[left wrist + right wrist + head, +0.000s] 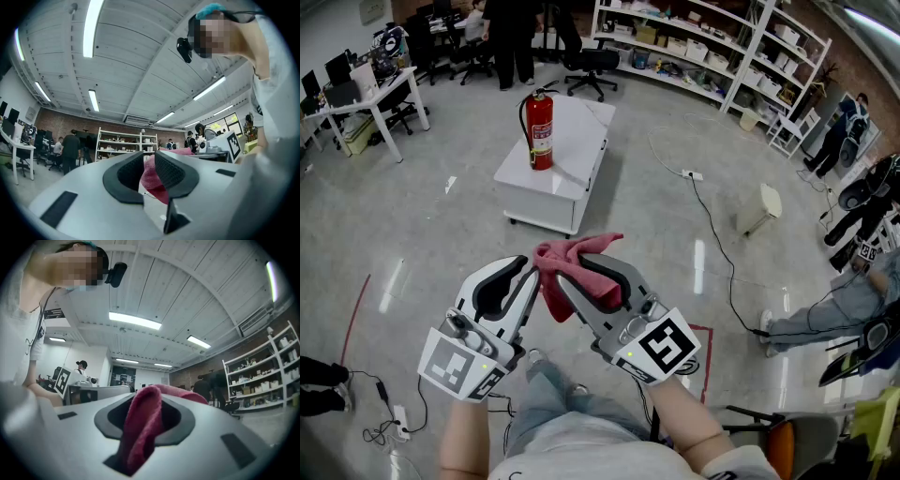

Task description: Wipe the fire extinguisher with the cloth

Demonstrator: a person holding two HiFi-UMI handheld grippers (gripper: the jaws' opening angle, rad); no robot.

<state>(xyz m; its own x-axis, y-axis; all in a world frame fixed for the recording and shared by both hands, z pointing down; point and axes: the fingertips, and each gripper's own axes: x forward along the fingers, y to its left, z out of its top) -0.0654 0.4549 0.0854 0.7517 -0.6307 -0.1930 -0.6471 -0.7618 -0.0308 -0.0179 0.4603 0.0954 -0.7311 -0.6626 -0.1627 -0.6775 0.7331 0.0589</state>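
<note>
Left tongs point(149, 161) sit nearly together, clenched on a fold of the red cloth point(152, 180) that fills the narrow gap between their black pads. Right tongs point(145, 413) are clenched on the same cloth point(140, 427), which bulges up over their pads and hangs down in front. From the head view, the left tongs point(528, 272) and right tongs point(581, 277) are held close together over the grey floor point(422, 234), tips almost meeting, the cloth point(572, 267) bunched between them. The red fire extinguisher point(540, 131) stands upright well ahead, near the left edge of a low white surface point(572, 173). Storage shelves point(703, 47) line the far wall.
</note>
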